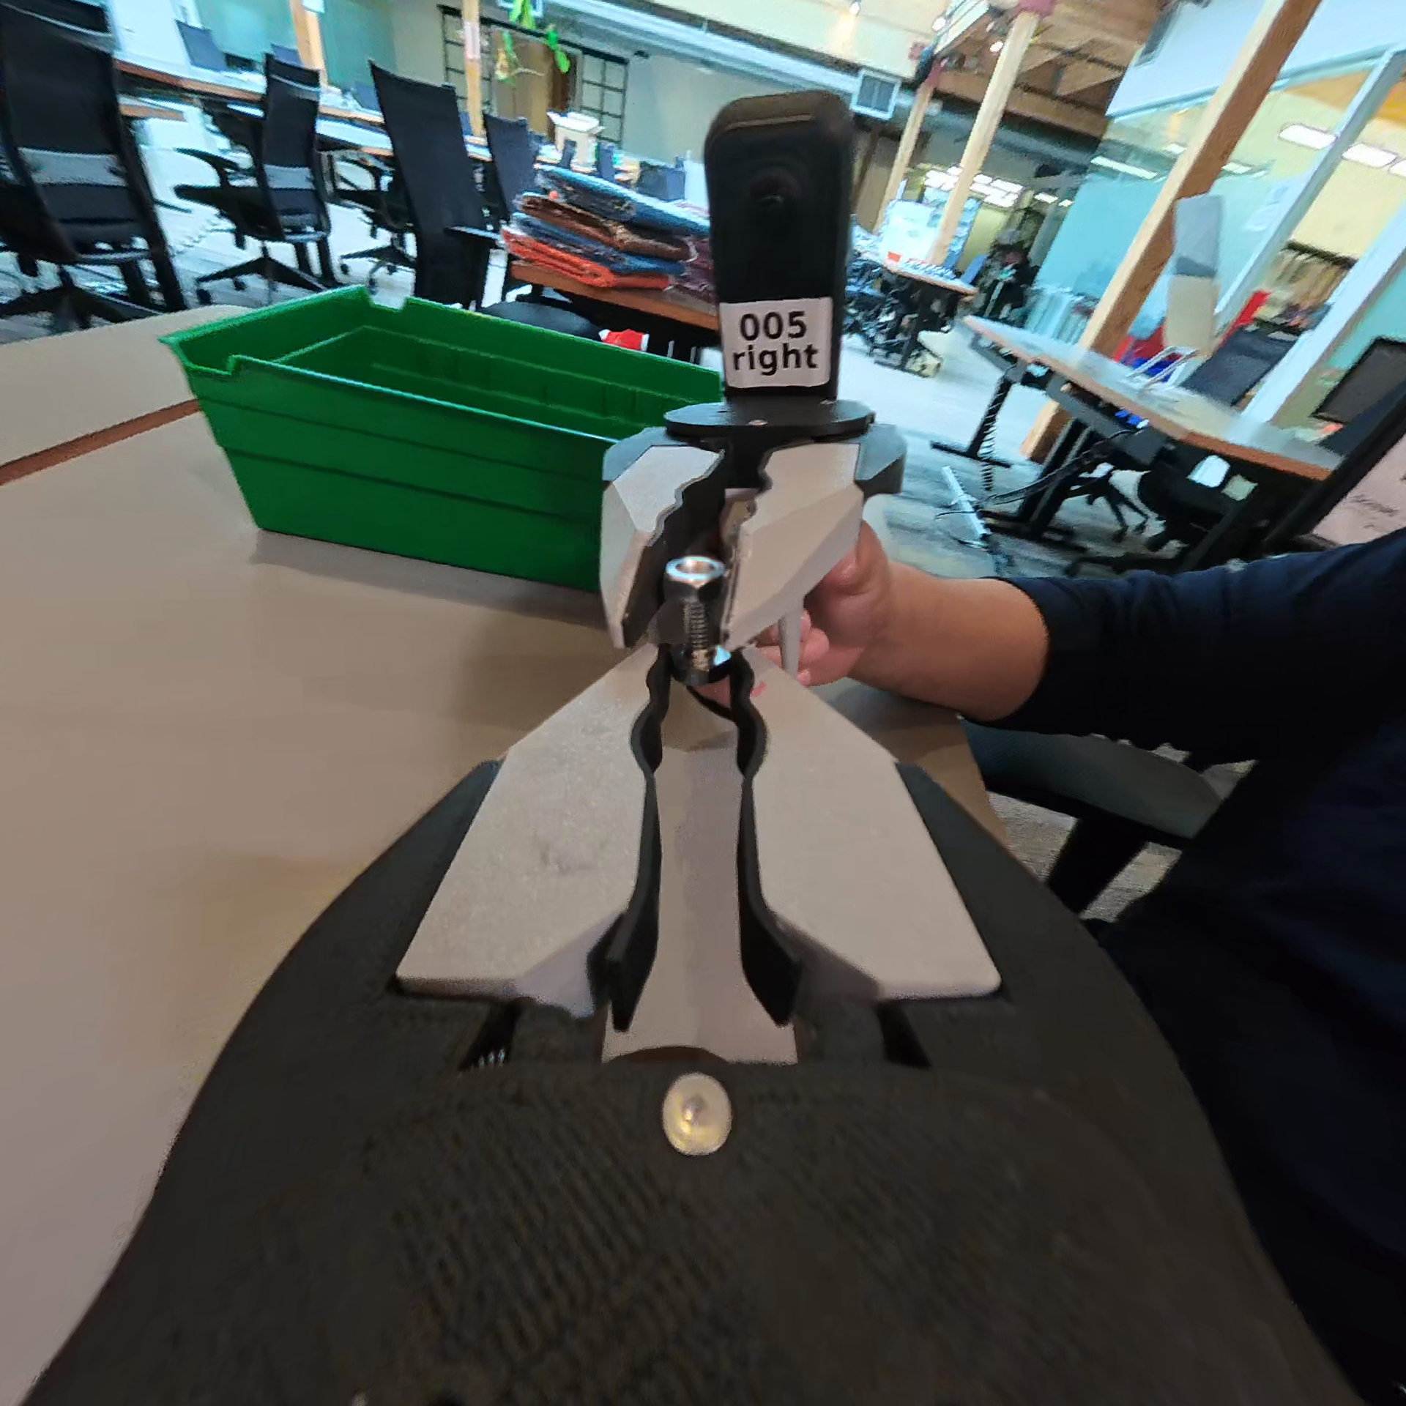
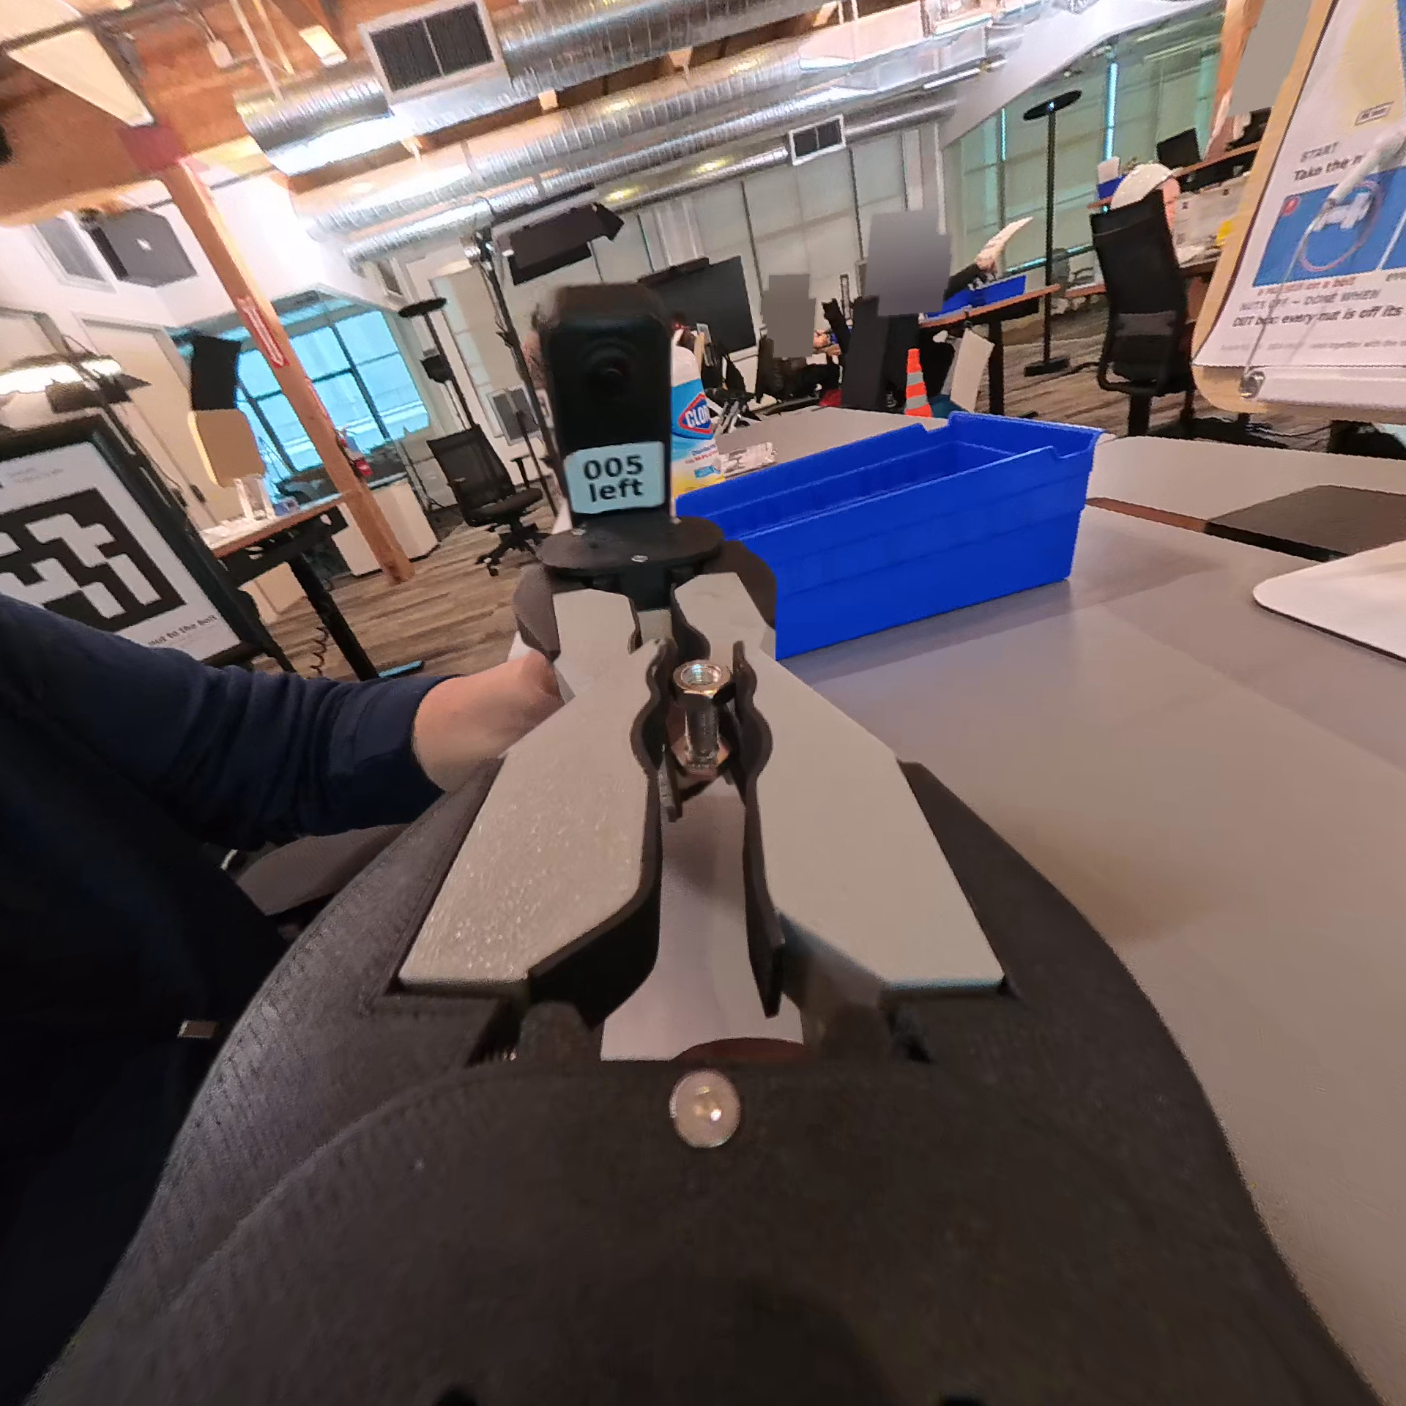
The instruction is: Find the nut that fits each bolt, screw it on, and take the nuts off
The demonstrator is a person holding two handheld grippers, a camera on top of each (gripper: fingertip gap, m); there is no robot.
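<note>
While the two tools meet tip to tip above the tabletop [image 1: 228,685], a small steel bolt [image 1: 696,624] stands upright between them, its nut [image 1: 688,570] at the upper end of the thread. The left gripper [image 1: 701,677] is nearly closed, pinching the bolt's head at its fingertips. The right gripper [image 2: 698,669], facing it, is clamped narrowly on the nut. Both parts look rigid, light and smooth, so likely to slip or spin. The safest hold seems to be across the nut's flats and the bolt's head, never the thread. A green bin [image 1: 426,426] sits beyond the left gripper, to its left.
</note>
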